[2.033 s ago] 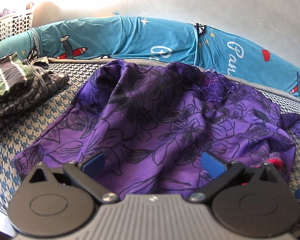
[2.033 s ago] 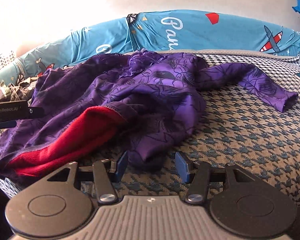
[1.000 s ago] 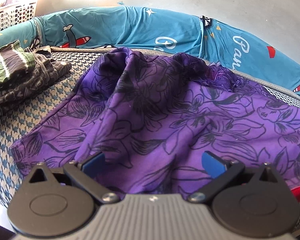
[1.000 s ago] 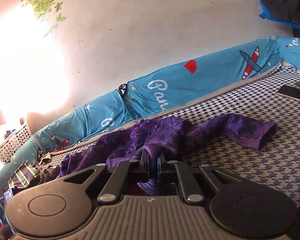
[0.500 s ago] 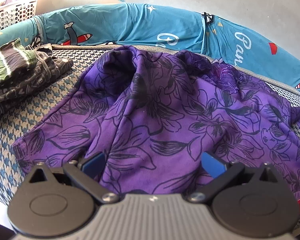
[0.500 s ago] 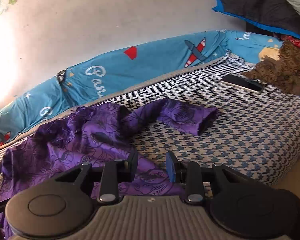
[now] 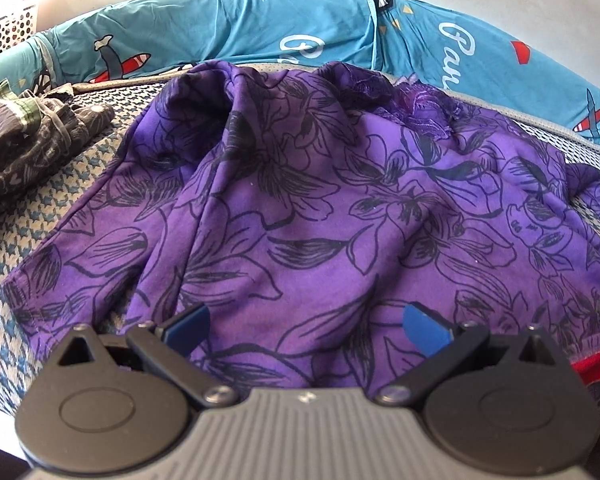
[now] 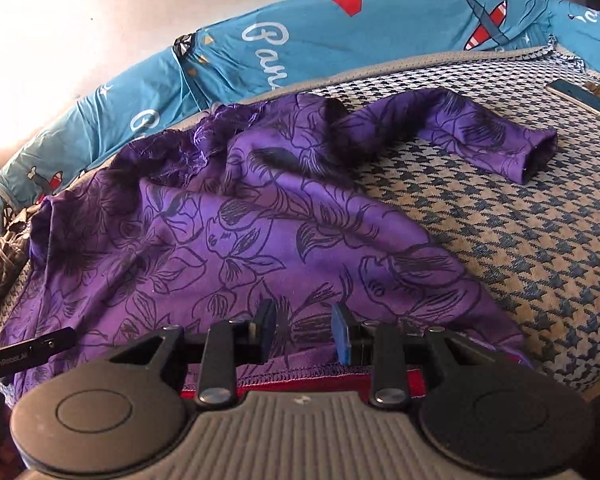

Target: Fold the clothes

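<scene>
The purple floral top [image 8: 260, 232] lies rumpled on the bed [image 8: 540, 248], thin, limp, probably slippery. The right hand-held gripper [image 8: 303, 332], jaws narrowly parted after just opening, hovers over its stitched hem, the best hold; the left hand-held gripper [image 7: 306, 326] gapes wide, empty.

You have a houndstooth mattress [image 8: 540, 248] under everything, with a blue airplane-print bolster [image 7: 260, 28] curving along its far edge against a pale wall [image 8: 100, 12]. A white perforated basket [image 7: 8, 30] sits at the far left, and a dark phone [image 8: 580, 98] lies flat near the right edge.
</scene>
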